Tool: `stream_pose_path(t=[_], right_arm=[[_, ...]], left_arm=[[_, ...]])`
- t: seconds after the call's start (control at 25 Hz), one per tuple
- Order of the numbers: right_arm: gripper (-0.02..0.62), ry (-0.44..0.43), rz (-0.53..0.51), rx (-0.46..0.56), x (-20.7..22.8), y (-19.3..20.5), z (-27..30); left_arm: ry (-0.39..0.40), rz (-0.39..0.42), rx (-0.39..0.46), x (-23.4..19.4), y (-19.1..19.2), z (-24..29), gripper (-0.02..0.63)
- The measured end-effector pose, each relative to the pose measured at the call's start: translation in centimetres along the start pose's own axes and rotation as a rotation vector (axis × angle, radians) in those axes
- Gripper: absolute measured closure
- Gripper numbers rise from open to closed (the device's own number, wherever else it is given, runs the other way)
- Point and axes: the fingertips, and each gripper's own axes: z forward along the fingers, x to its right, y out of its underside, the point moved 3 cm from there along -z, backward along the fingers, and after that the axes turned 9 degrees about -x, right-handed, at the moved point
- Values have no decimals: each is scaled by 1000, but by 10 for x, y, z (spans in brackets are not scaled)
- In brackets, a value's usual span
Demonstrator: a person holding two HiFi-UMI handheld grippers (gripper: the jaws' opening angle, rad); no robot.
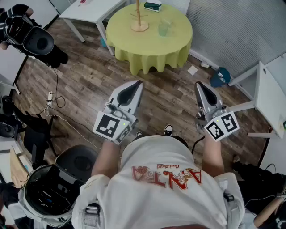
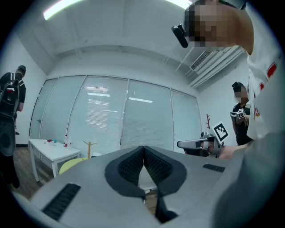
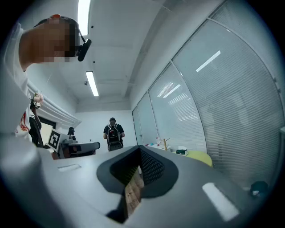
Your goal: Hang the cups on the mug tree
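left gripper (image 1: 136,83), right gripper (image 1: 199,85) jaws together, cup (image 1: 164,28) well ahead

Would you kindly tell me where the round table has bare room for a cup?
Bare: the round table's near edge and left of the mug tree. Crowded: between mug tree, clear cup and teal box.

Two grippers (left gripper (image 1: 136,83), right gripper (image 1: 199,85)), one mug tree (image 1: 139,18), one clear cup (image 1: 164,29) and one round table (image 1: 149,44) are counted.
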Motion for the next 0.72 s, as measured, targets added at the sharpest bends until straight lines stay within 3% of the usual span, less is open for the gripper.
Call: stream_pose_path(t=[0.4,0.72], right_arm=[[594,33,-8,6,3,-6,1],[594,1,21,24,14,-5,-2]], left_arm=[[-7,-1,2,1,-5,-2,597],[4,-16,-6,8,-2,10,597]])
